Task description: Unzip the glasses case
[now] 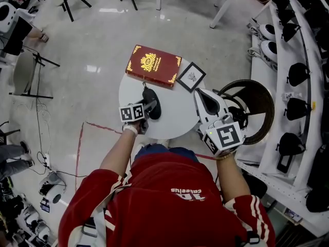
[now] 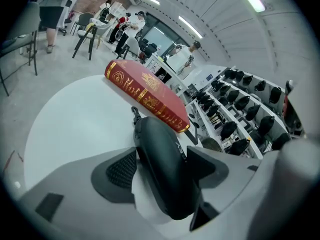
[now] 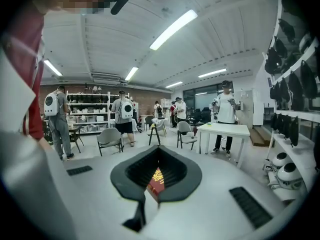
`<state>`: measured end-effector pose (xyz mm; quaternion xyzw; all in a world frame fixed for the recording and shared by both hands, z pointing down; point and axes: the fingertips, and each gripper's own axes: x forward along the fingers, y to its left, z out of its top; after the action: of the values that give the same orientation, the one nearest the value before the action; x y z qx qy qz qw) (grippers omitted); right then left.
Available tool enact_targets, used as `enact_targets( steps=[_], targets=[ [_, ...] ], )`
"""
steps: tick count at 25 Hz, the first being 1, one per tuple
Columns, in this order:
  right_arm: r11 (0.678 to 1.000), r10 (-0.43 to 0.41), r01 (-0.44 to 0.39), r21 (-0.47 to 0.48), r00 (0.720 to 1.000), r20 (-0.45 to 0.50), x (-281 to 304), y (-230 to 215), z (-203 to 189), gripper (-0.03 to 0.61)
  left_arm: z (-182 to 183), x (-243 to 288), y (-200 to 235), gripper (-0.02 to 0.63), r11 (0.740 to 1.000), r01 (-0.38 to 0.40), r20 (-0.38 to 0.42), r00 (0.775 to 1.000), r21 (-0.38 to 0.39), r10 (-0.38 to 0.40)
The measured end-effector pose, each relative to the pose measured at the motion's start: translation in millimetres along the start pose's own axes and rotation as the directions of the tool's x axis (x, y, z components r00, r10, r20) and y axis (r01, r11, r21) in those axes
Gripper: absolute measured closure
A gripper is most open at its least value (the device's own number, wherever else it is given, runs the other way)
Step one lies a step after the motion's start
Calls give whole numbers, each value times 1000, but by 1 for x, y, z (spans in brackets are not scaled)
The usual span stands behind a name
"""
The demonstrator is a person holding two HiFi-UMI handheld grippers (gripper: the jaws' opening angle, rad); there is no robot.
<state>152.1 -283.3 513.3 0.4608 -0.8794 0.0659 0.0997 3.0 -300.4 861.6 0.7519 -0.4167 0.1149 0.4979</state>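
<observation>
A black zipped glasses case (image 1: 152, 98) lies on the round white table (image 1: 177, 118), with its zipper pull (image 2: 134, 111) at the far end. My left gripper (image 1: 149, 108) reaches in from the near side. In the left gripper view the case (image 2: 162, 159) sits lengthwise between the left gripper's (image 2: 160, 156) wide jaws, and a sliver of white shows beside it on the left. My right gripper (image 1: 199, 93) hovers at the table's right edge with its jaws together. In its own view, the right gripper (image 3: 158, 170) frames only a slit of red book.
A red book with gold print (image 1: 153, 65) lies at the table's far edge, with a small framed card (image 1: 191, 76) to its right. A dark round bin (image 1: 258, 106) stands right of the table, beside racks of black gear (image 1: 298, 76). Chairs, tables and people fill the room beyond.
</observation>
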Motion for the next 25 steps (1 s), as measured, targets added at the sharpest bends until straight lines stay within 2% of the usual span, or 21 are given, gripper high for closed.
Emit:
enact_targets(
  steps=[9, 17, 21, 25],
  targets=[
    [1000, -15, 15, 26, 1000, -17, -5, -12, -12, 569, -2, 33, -19, 282, 998, -40, -83, 996, 44, 44],
    [997, -50, 51, 64, 999, -16, -16, -31, -16, 569, -3, 46, -26, 282, 987, -122, -145, 980, 101, 136],
    [994, -52, 54, 90, 998, -19, -17, -37, -22, 569, -11, 53, -34, 282, 978, -162, -198, 962, 130, 186],
    [994, -53, 54, 92, 998, -15, -20, -40, -22, 569, -12, 53, -30, 289, 955, -243, -198, 941, 171, 275]
  ],
)
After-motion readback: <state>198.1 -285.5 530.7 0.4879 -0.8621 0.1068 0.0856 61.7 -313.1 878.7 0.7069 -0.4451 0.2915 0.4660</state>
